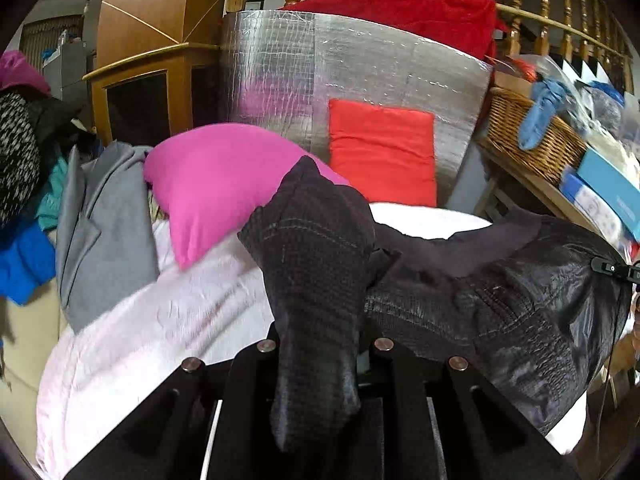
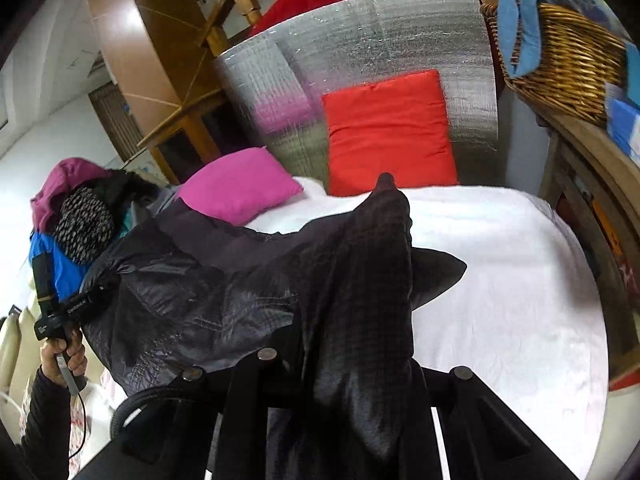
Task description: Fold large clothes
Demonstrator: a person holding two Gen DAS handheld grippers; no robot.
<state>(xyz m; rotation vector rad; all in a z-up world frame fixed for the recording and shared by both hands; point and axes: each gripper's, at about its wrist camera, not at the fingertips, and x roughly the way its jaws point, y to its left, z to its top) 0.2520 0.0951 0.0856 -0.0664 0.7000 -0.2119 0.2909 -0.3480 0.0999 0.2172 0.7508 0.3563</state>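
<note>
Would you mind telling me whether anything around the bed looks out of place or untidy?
Yes: a blue cloth droops over the wicker basket rim, and clothes lie in a loose heap left of the bed. The dark jacket, pinched by both grippers, hangs bunched above the white bedcover, not yet flat.

Both views are evenly and fairly brightly lit by soft indoor light, with no hard shadows. The foil panel catches a broad sheen and mirrors a blurred pink smear. The white bedspread is nearly washed out towards the bed's far edge in the right wrist view. The dark garment shows small glossy highlights. Motion blur softens the pink pillow and the wicker basket. Fisheye distortion bends the wooden railing, and black vignette fills the corners.
</note>
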